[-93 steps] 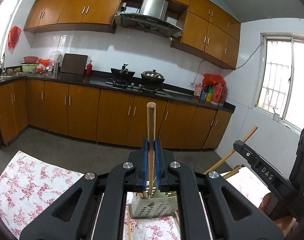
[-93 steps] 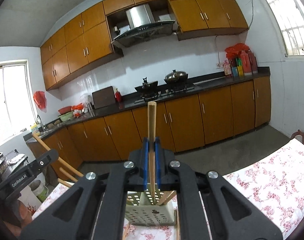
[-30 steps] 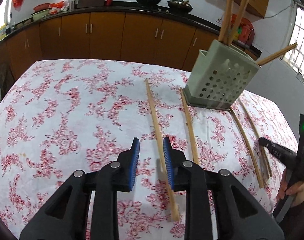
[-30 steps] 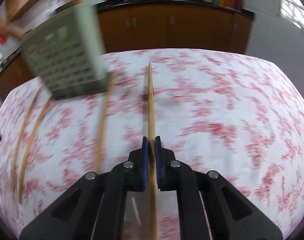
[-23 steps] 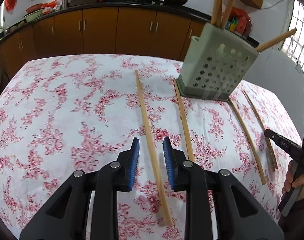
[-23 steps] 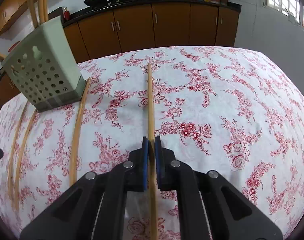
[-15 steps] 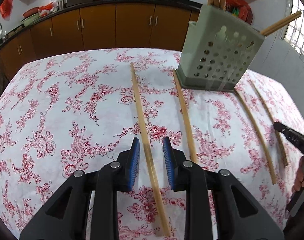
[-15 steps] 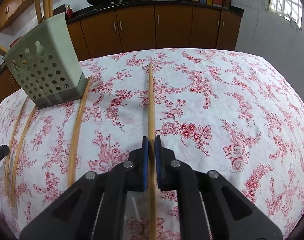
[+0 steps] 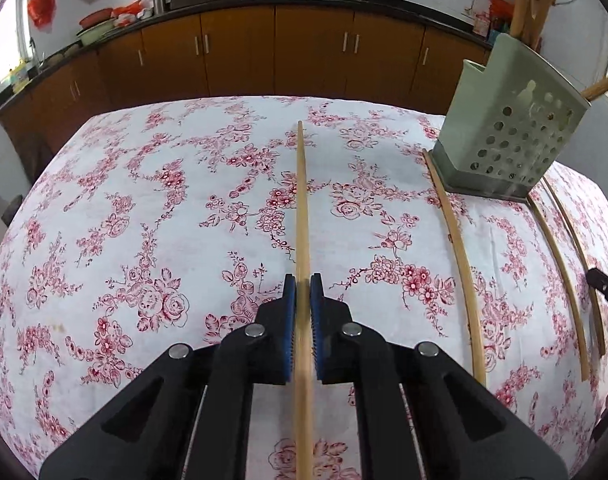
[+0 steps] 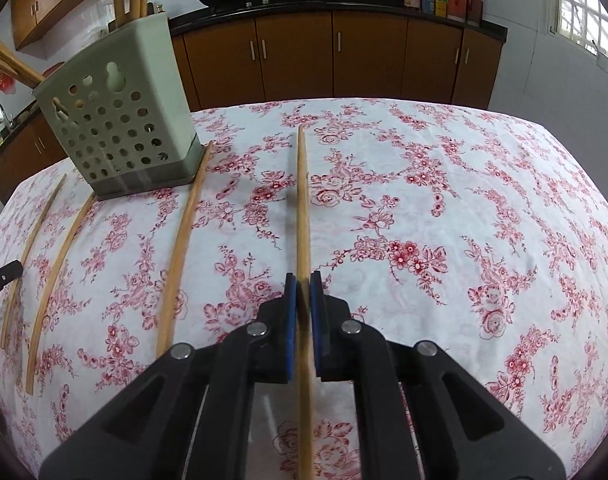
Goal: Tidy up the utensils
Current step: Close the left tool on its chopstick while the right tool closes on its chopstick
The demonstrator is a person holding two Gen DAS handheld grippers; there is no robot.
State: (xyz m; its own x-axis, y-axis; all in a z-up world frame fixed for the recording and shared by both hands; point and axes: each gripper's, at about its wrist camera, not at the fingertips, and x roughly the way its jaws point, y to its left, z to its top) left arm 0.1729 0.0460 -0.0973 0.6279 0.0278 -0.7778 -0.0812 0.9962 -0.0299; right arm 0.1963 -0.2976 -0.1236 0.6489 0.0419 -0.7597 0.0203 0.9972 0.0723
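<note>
In the left wrist view a long wooden chopstick (image 9: 301, 200) lies on the floral tablecloth and runs straight between the blue pads of my left gripper (image 9: 303, 280). Its jaws are closing and the pads press on the stick. The right wrist view shows my right gripper (image 10: 302, 280) shut on another chopstick (image 10: 302, 200), which points away over the cloth. The pale green perforated utensil holder (image 9: 508, 152) stands at the far right for the left hand and at the far left (image 10: 119, 128) for the right hand. Several chopsticks stand in it.
Loose chopsticks lie on the cloth beside the holder (image 9: 456, 240) (image 9: 556, 264) (image 10: 181, 248) (image 10: 57, 260). A black gripper tip shows at the frame edge (image 9: 606, 292) (image 10: 1, 276). Brown kitchen cabinets (image 9: 304, 52) stand beyond the table's far edge.
My left gripper sank onto the left chopstick and its open jaws came together around it. The right gripper stayed shut on its chopstick and hardly moved.
</note>
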